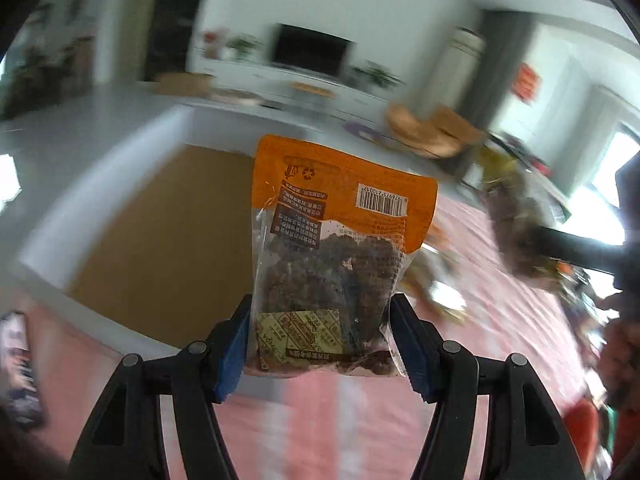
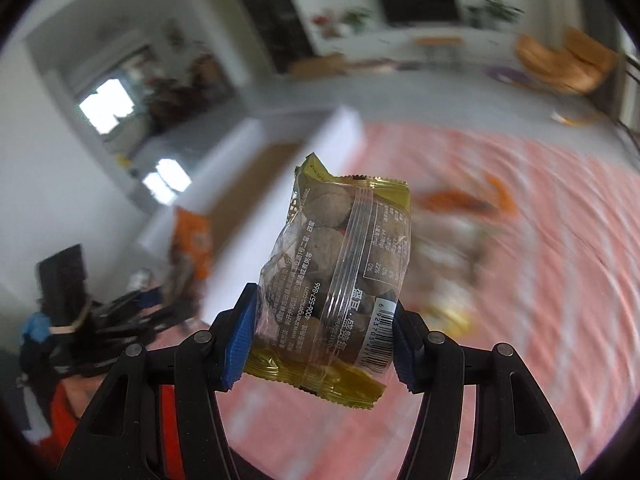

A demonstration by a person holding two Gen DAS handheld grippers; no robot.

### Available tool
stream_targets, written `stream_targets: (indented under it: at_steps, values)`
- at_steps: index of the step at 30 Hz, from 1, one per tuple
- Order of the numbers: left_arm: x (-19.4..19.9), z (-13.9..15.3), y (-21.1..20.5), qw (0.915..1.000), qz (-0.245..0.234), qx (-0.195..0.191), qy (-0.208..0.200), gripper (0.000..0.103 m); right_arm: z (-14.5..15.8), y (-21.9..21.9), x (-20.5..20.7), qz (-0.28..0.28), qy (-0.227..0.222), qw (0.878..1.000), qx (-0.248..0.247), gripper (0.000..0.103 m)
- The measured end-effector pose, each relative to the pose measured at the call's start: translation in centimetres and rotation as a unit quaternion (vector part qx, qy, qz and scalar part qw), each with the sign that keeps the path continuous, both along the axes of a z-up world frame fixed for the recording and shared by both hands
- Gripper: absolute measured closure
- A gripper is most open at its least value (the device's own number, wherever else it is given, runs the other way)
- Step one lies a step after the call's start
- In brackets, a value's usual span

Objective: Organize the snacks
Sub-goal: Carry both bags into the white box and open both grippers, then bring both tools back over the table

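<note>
- Left wrist view: we see the left gripper point(image 1: 322, 342) with its blue-padded fingers point(image 1: 234, 350) pressed against both sides of an orange snack bag point(image 1: 332, 248), gripping it near its clear lower end. The bag stands upright at frame centre, barcode toward the upper right, with dark brown pieces and a small yellow sachet visible through the clear part.
- Behind the bag, at centre left, we note a white box point(image 1: 132, 216) with a brown cardboard floor. A pink striped cloth point(image 1: 500, 320) covers the desk across the lower and right parts of the frame; the blurred packets on it at centre right cannot be identified.
- Right wrist view: we see the right gripper point(image 2: 322, 342) with its fingers point(image 2: 240, 340) closed on a clear yellow-edged snack pack point(image 2: 340, 268), held tilted at frame centre, with round brown pieces inside.
- In this view the white box point(image 2: 256, 188) lies in the centre left, and the other gripper with the orange bag point(image 2: 192, 240) appears blurred at lower left.
</note>
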State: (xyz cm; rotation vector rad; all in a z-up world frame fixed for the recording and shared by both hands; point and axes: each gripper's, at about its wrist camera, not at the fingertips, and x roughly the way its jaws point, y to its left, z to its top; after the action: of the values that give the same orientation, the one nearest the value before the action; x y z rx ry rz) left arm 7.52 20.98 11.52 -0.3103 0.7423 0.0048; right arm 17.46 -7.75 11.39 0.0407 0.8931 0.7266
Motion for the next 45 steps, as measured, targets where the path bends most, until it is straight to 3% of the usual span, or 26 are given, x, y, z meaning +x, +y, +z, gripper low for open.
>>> stream_targets:
  at_steps: [3, 5, 6, 8, 11, 15, 18, 20, 23, 27, 32, 38, 45]
  values:
    - [1.4, -0.3, 4.2, 0.9978, 0.047, 0.044, 0.017, 0.033, 1.5, 7.5, 0.6, 0.041, -0.016, 0.999, 0.017, 0.041]
    - [2.7, -1.2, 6.9, 0.9947, 0.081, 0.050, 0.039, 0.019, 1.6, 12.0, 1.1, 0.069, -0.008, 0.997, 0.036, 0.036]
    - [3.0, -1.6, 7.8, 0.9936, 0.093, 0.046, 0.046, 0.018, 1.5, 14.0, 1.4, 0.081, -0.002, 0.996, 0.044, 0.030]
    - [3.1, -1.8, 9.3, 0.9915, 0.113, 0.042, 0.049, 0.017, 1.5, 16.8, 1.9, 0.086, -0.008, 0.995, 0.055, 0.024]
    - [2.4, -1.6, 9.7, 0.9910, 0.123, 0.044, 0.029, 0.012, 2.5, 17.3, 1.6, 0.088, -0.038, 0.993, 0.068, 0.024]
    - [1.0, -1.8, 7.4, 0.9935, 0.109, 0.033, 0.007, 0.007, 2.4, 14.2, 0.4, 0.075, -0.090, 0.992, 0.038, 0.024]
    - [-0.3, -2.0, 2.7, 0.9991, 0.040, 0.016, -0.002, 0.007, -0.7, 10.5, 0.4, 0.045, -0.109, 0.993, -0.019, 0.024]
    - [-1.0, -2.5, -2.0, 0.9997, -0.023, 0.009, -0.005, 0.006, -4.5, 6.9, 1.2, 0.016, -0.106, 0.992, -0.074, 0.024]
    - [-1.7, -4.3, -8.9, 0.9936, -0.113, 0.005, 0.008, 0.004, -11.4, 0.6, 2.3, -0.043, -0.076, 0.983, -0.160, 0.024]
    - [-1.5, -8.7, -16.6, 0.9812, -0.184, 0.007, 0.058, 0.004, -17.5, -8.8, 1.9, -0.141, -0.028, 0.971, -0.192, 0.024]
    - [-0.2, -13.6, -20.6, 0.9781, -0.181, 0.054, 0.087, 0.004, -19.3, -16.2, 1.0, -0.231, -0.019, 0.955, -0.185, 0.024]
    - [0.2, -16.0, -19.4, 0.9800, -0.151, 0.093, 0.090, 0.004, -19.7, -16.8, 0.0, -0.246, -0.032, 0.954, -0.170, 0.023]
    - [-0.3, -17.2, -19.5, 0.9757, -0.152, 0.135, 0.081, 0.003, -19.6, -17.0, -1.1, -0.248, -0.028, 0.954, -0.166, 0.019]
